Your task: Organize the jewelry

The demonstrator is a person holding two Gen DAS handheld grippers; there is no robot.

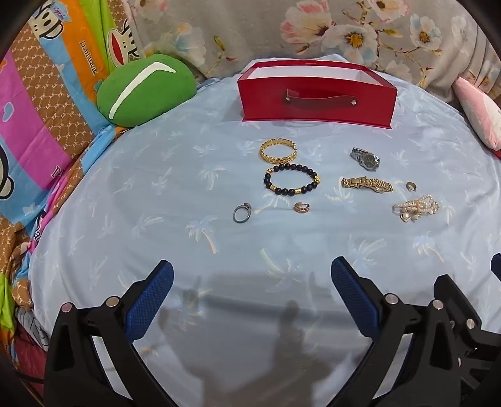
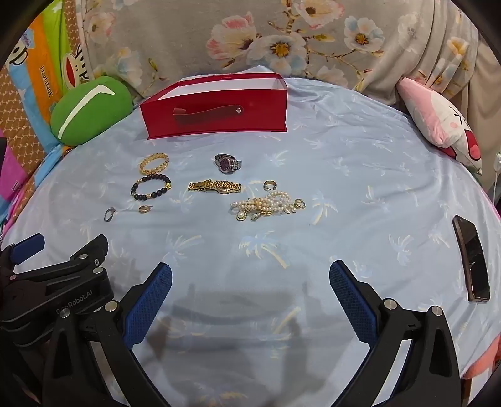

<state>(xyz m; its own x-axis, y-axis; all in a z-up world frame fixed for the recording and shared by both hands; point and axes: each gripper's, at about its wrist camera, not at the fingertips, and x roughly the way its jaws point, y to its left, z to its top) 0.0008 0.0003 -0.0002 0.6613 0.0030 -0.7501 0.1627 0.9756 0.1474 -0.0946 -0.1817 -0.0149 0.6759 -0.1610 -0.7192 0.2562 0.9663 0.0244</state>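
A red open box (image 1: 316, 94) (image 2: 216, 106) stands at the far side of the light blue sheet. In front of it lie a gold bangle (image 1: 278, 151) (image 2: 153, 163), a black bead bracelet (image 1: 291, 183) (image 2: 151, 188), a silver ring (image 1: 241, 212) (image 2: 110, 214), a small gold ring (image 1: 302, 207) (image 2: 145, 208), a silver watch (image 1: 365, 158) (image 2: 228, 163), a gold watch (image 1: 366, 184) (image 2: 215, 187), another ring (image 1: 411, 186) (image 2: 270, 185) and a pearl necklace (image 1: 415, 207) (image 2: 267, 203). My left gripper (image 1: 252, 281) and right gripper (image 2: 250, 281) are both open and empty, well short of the jewelry.
A green cushion (image 1: 145, 89) (image 2: 90, 109) lies at the left beside a colourful blanket (image 1: 37, 125). A pink pillow (image 2: 438, 125) lies at the right. A phone (image 2: 472, 258) lies on the sheet at the right. A floral fabric (image 1: 313, 28) rises behind the box.
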